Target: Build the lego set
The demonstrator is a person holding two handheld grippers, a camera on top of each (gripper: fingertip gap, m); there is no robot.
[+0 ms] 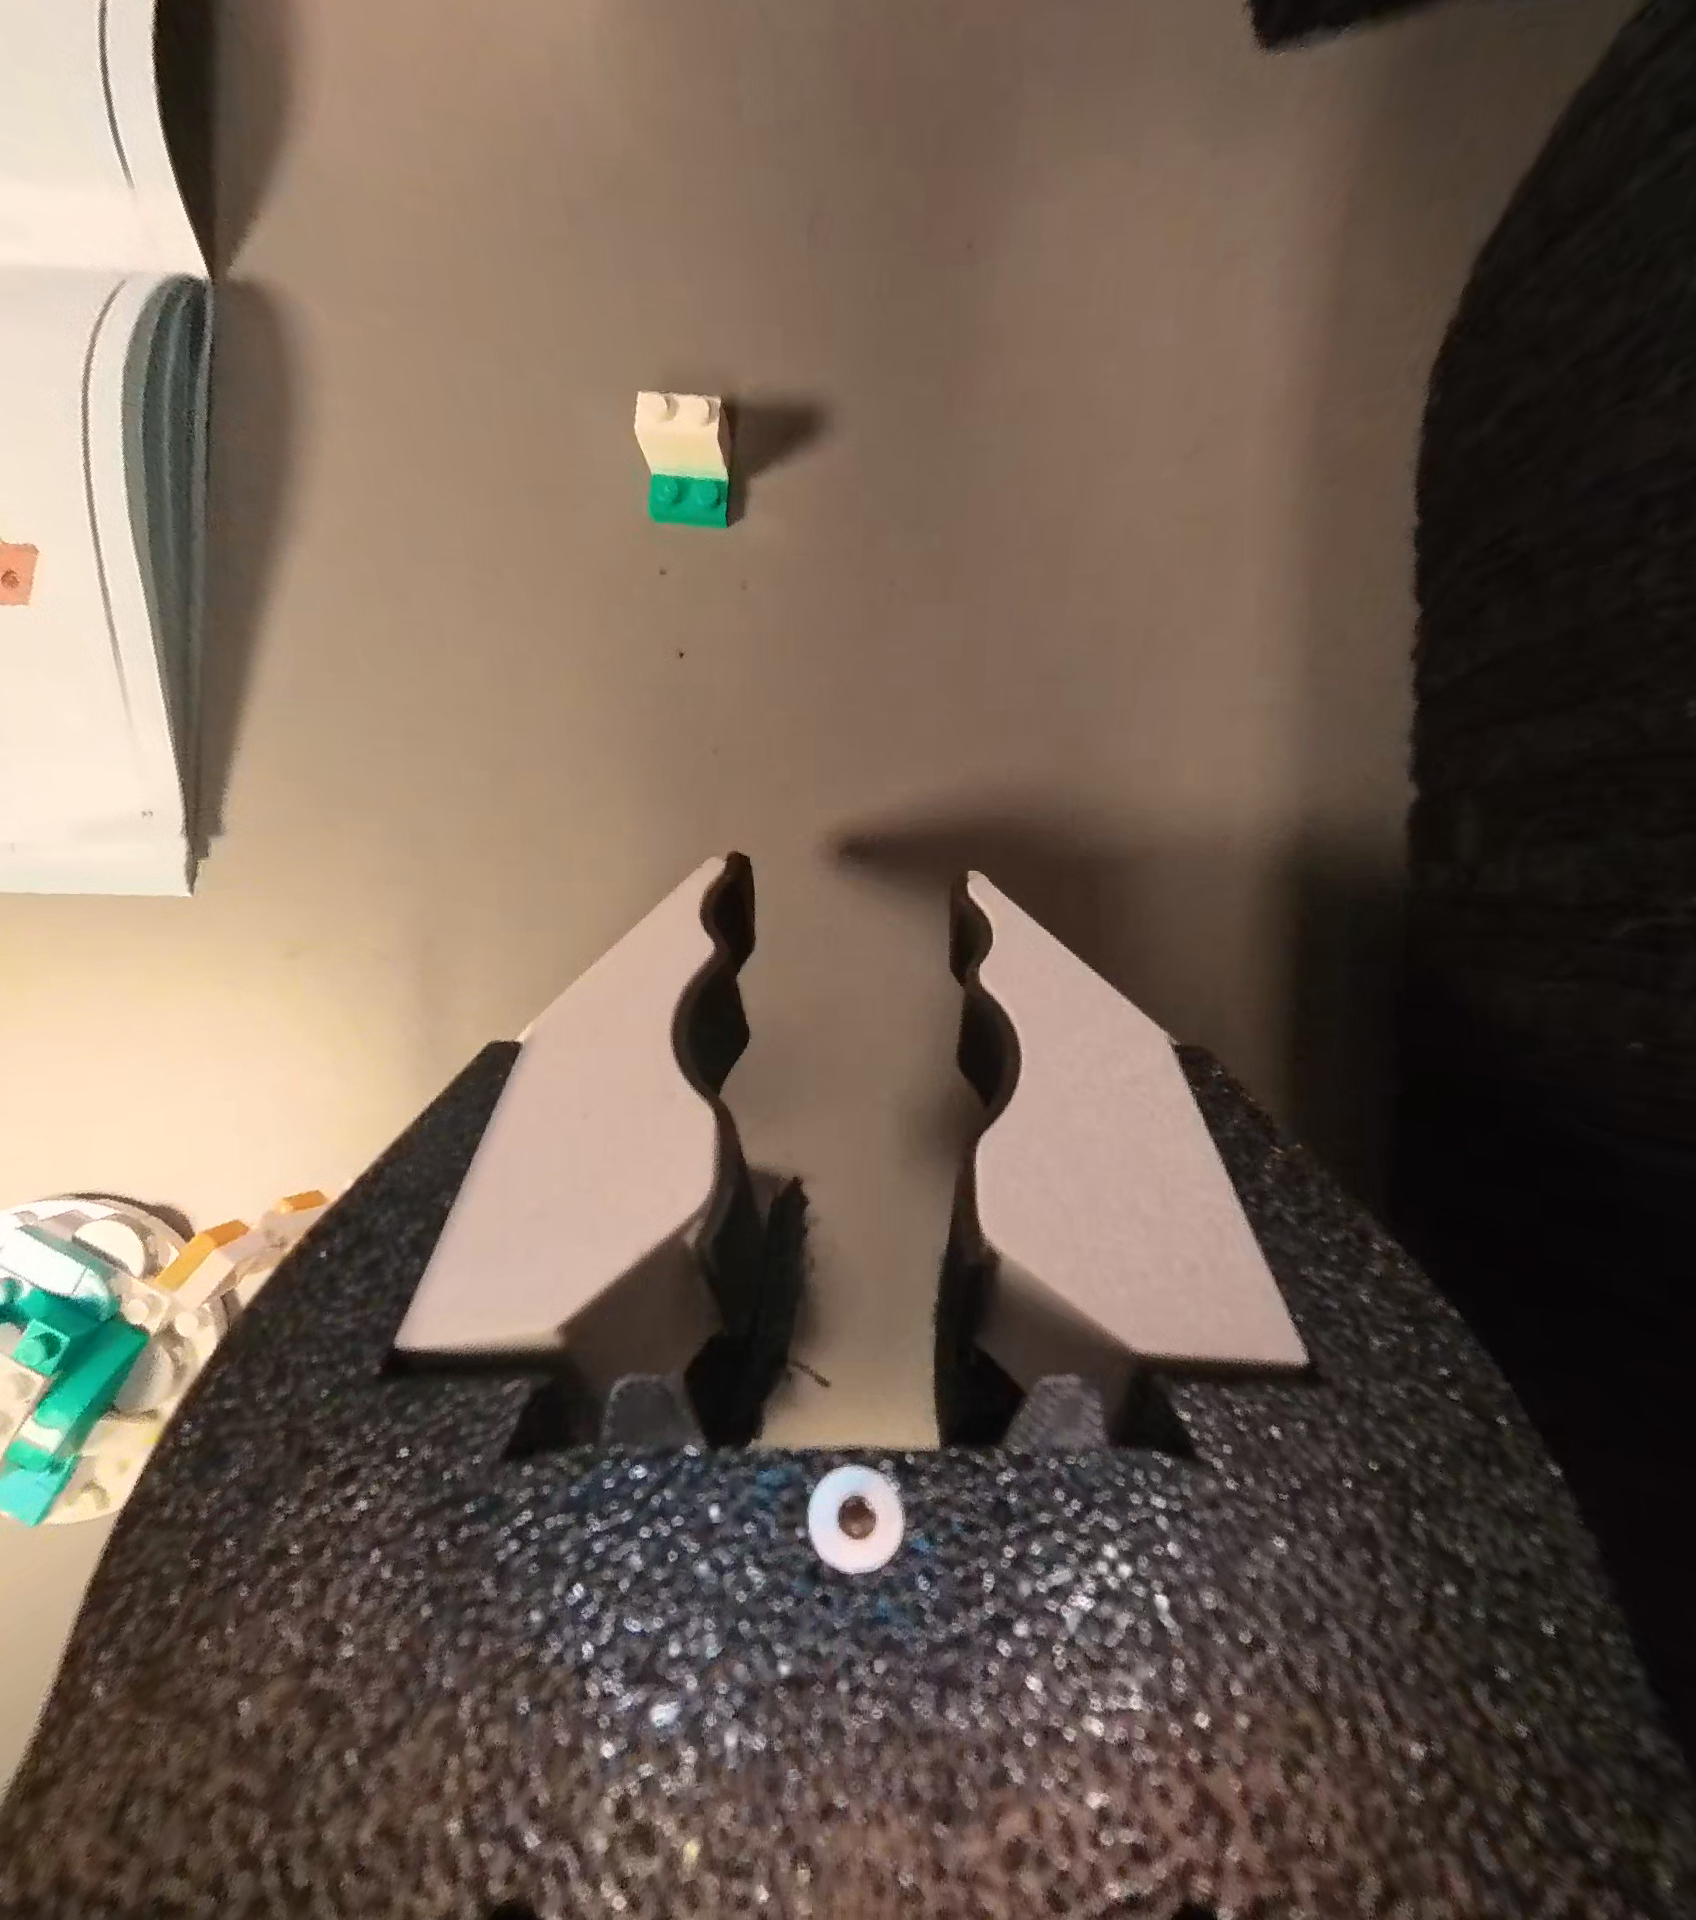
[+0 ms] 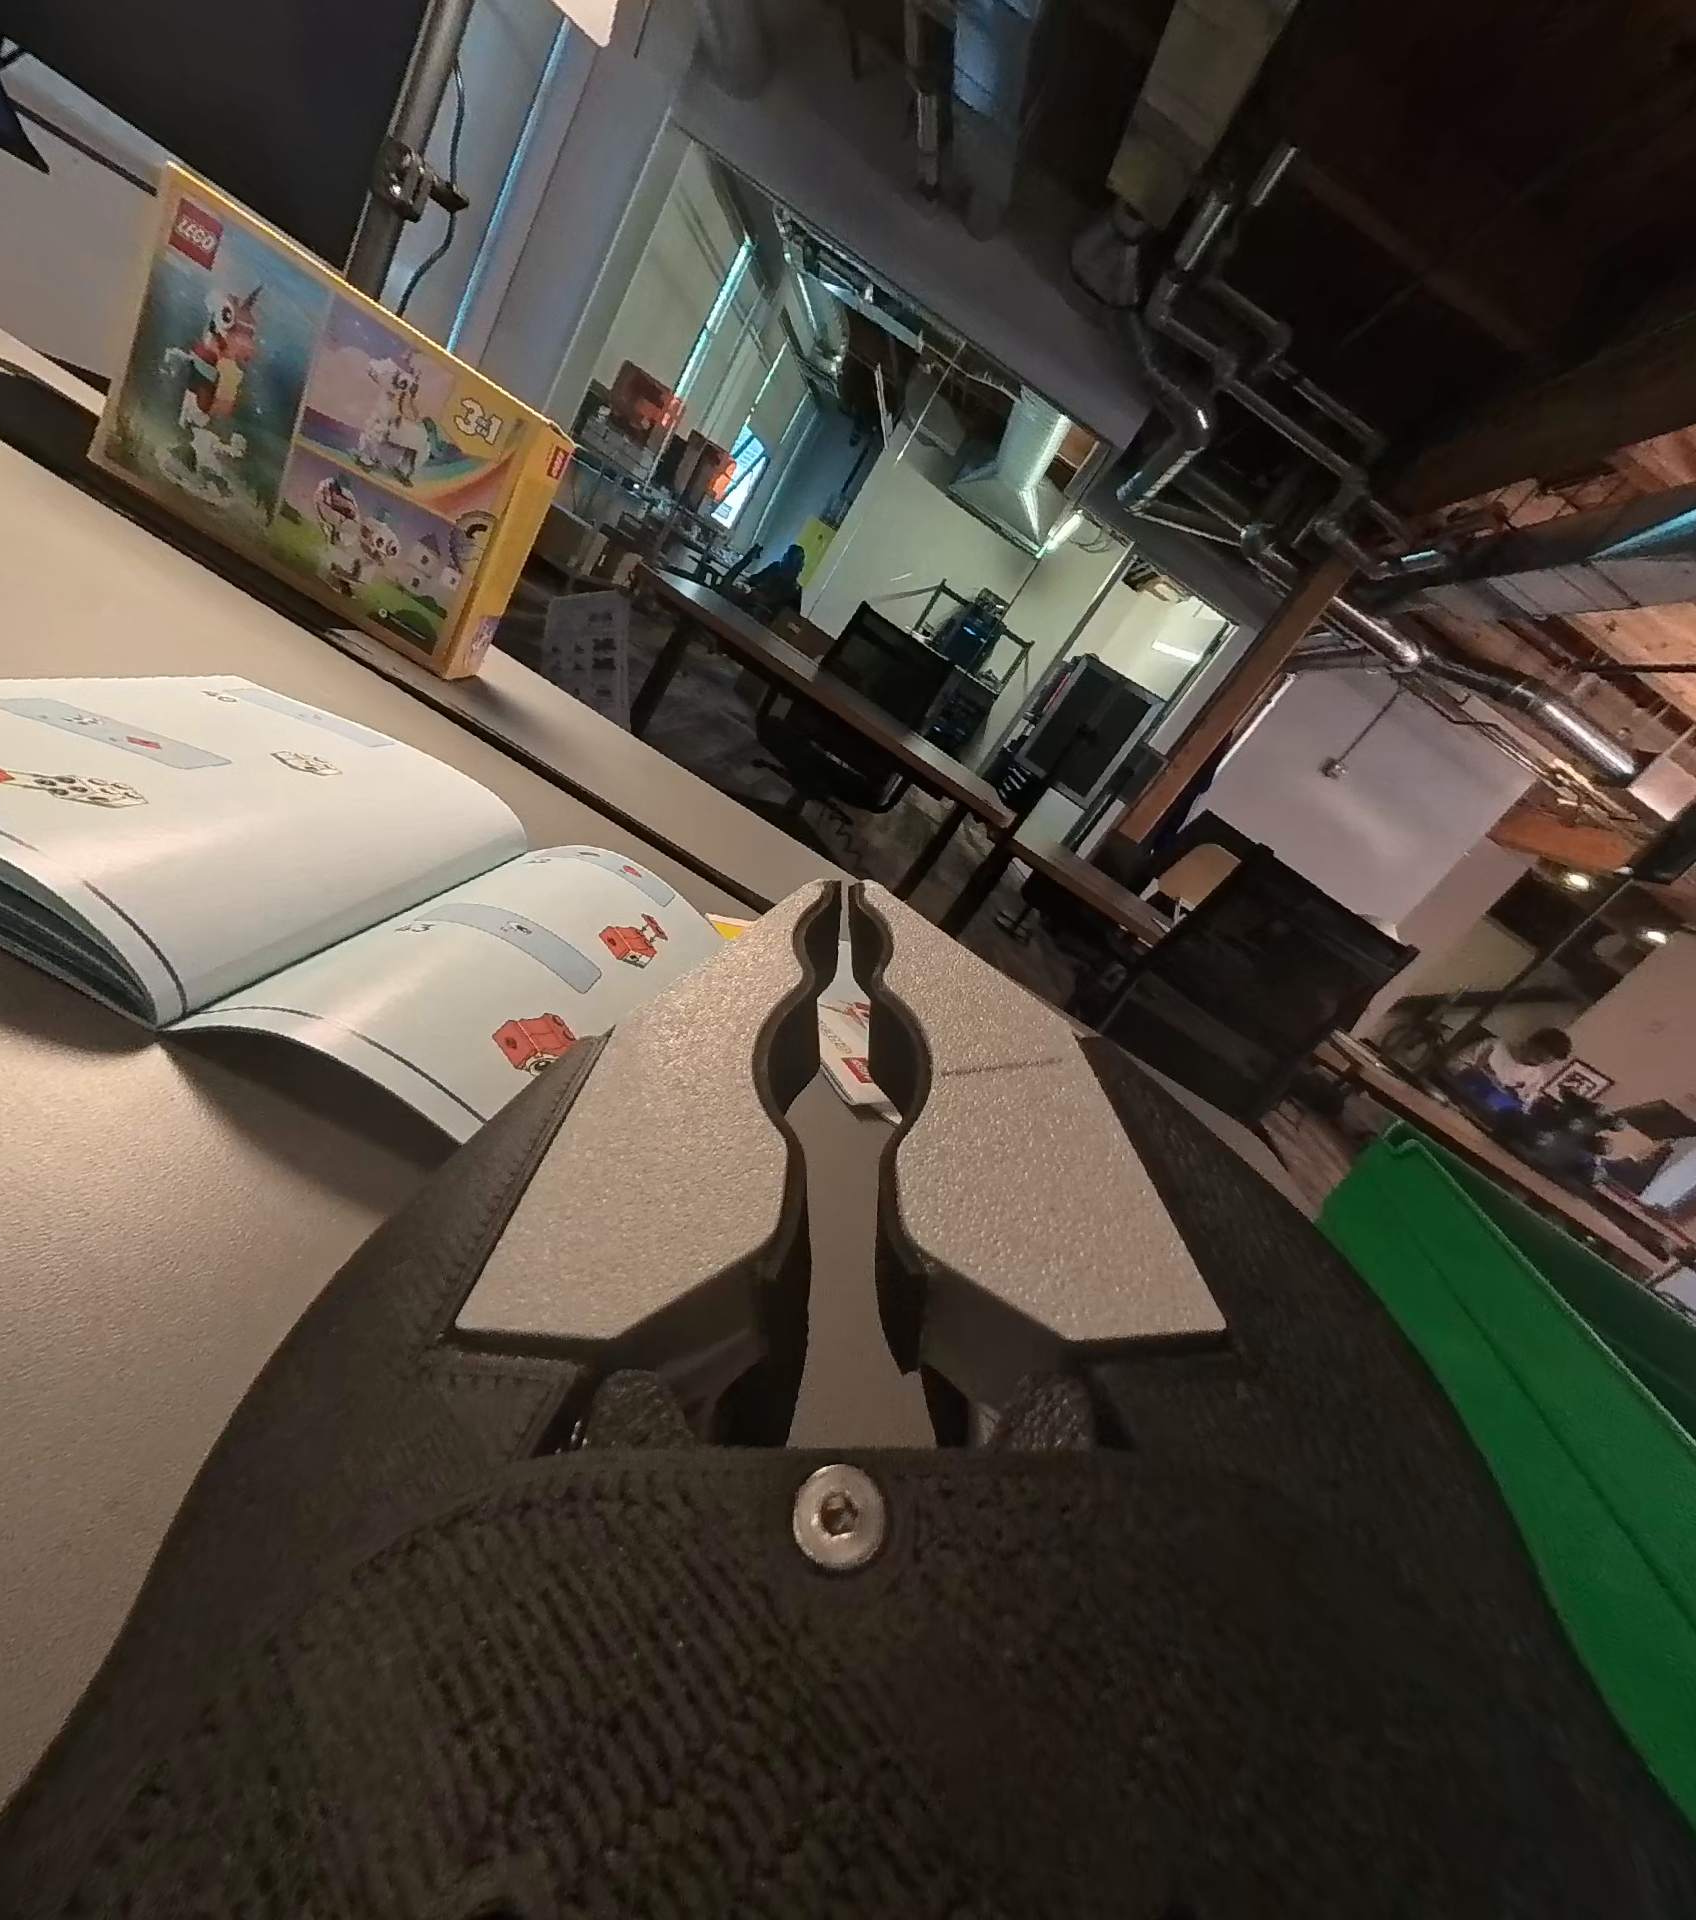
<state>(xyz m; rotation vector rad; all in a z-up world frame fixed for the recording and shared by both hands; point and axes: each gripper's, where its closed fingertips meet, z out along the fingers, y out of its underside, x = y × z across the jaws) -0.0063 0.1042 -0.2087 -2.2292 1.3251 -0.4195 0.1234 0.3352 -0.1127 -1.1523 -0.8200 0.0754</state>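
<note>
White-green brick (image 1: 686, 457) (untouched) — left gripper (image 1: 852, 883) open.

Ahead of the left claw (image 1: 849, 883) the tabletop (image 1: 1031, 520) lies bare up to a small white-and-green brick pair (image 1: 686, 457). The open booklet (image 1: 23, 520) borders that lane on one side, a dark textured mass (image 1: 1602, 623) on the other. The partly built model (image 1: 33, 1361) sits beside the claw's body. By the right claw (image 2: 846, 902), a green bin (image 2: 1550, 1403) walls one flank.
</note>
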